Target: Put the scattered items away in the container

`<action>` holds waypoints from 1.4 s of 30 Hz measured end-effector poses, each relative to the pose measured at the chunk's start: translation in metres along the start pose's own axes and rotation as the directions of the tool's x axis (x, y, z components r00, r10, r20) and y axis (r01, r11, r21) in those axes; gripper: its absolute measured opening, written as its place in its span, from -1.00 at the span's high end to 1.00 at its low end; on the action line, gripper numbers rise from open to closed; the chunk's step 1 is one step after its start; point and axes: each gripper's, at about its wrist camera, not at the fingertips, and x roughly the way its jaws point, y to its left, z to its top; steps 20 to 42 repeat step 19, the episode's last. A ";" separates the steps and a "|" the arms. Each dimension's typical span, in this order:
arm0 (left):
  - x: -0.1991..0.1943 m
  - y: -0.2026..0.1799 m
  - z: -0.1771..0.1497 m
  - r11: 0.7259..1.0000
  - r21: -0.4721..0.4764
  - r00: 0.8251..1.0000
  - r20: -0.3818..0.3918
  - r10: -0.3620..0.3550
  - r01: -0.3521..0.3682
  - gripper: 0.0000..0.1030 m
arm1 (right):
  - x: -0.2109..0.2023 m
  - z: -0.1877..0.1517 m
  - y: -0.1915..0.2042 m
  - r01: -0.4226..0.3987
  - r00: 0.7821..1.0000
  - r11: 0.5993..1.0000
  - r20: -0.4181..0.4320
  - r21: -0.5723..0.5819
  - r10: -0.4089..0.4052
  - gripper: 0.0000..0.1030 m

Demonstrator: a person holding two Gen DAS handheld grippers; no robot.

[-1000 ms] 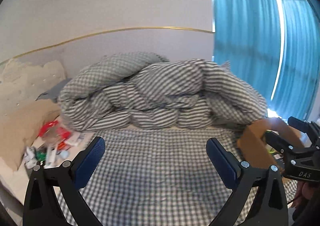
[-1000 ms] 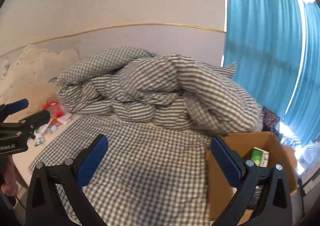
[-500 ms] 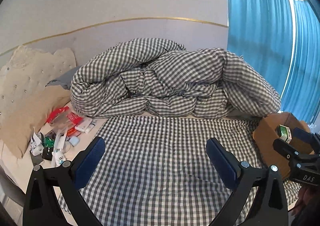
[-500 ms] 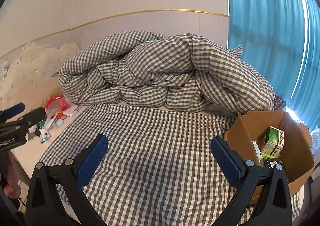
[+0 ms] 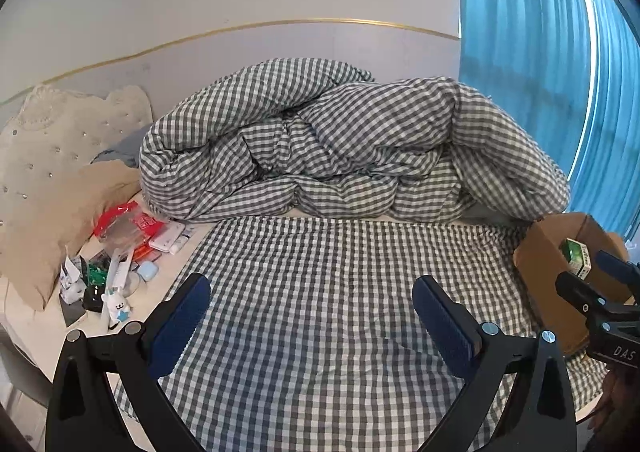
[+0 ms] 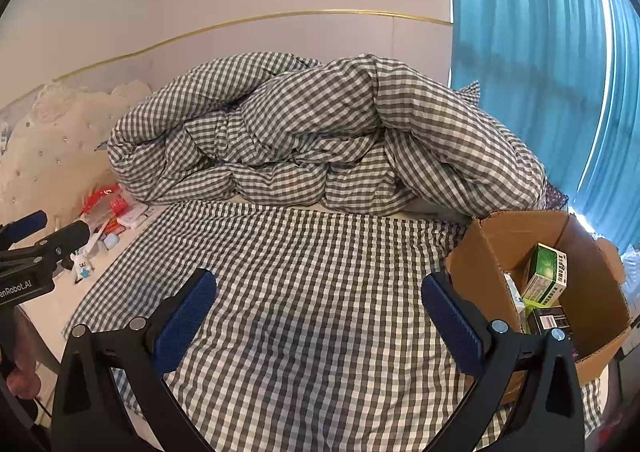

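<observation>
Scattered items lie at the left of the bed by the pillow: a red packet [image 5: 127,223], a white case [image 5: 166,236], a small rabbit figure [image 5: 117,304] and other small things; the pile also shows in the right wrist view [image 6: 105,219]. A cardboard box [image 6: 500,236] stands at the right on the bed, with a green carton [image 6: 546,272] and other boxes inside; it shows in the left wrist view too [image 5: 540,252]. My left gripper [image 5: 310,310] is open and empty above the checked sheet. My right gripper [image 6: 318,306] is open and empty, next to the box.
A bunched checked duvet [image 5: 340,147] fills the back of the bed. A beige pillow [image 5: 48,203] and tufted headboard [image 5: 52,123] are at the left. Blue curtains [image 5: 560,71] hang at the right. A checked sheet [image 6: 304,272] covers the middle.
Both views have pulled back and tilted down, so more of the bed, the item pile and the box interior shows. Both grippers stay open and empty.
</observation>
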 end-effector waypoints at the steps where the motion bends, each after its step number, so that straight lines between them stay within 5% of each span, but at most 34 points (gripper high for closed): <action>1: 0.000 0.001 0.000 1.000 -0.002 1.000 -0.001 0.000 0.000 -1.00 | 0.000 -0.001 0.000 0.001 1.000 1.000 -0.001 -0.002 -0.001 -0.99; 42: -0.001 0.004 0.002 1.000 -0.024 1.000 0.007 -0.009 0.009 -1.00 | 0.001 -0.003 0.002 0.004 1.000 1.000 -0.003 -0.009 -0.004 -0.99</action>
